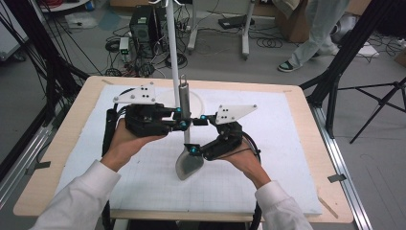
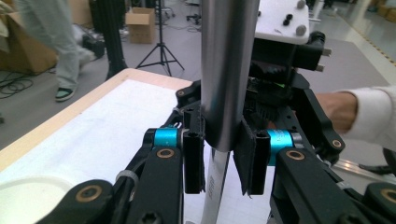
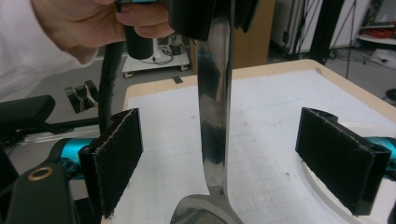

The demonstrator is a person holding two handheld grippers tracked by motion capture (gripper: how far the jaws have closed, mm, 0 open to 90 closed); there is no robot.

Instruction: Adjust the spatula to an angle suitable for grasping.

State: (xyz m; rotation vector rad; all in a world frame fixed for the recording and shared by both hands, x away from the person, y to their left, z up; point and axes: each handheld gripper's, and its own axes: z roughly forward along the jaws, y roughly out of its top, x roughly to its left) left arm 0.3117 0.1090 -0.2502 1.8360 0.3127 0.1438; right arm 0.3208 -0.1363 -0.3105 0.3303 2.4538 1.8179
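Fingers [image 2: 194,161] on the left gripper [image 1: 181,118] are clamped on the ladle [image 1: 186,143] handle, held upright with its bowl on the counter [image 1: 297,158], while the right gripper [image 3: 224,163] sits wide open around it, so closing off-centre could knock it sideways.

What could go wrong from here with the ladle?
1. The left tongs pinch a smooth, round metal handle; it might slip or twist.
2. The right tongs stand open around the stem, so only one grip holds the ladle.
3. Swinging it could knock the plate nearby.
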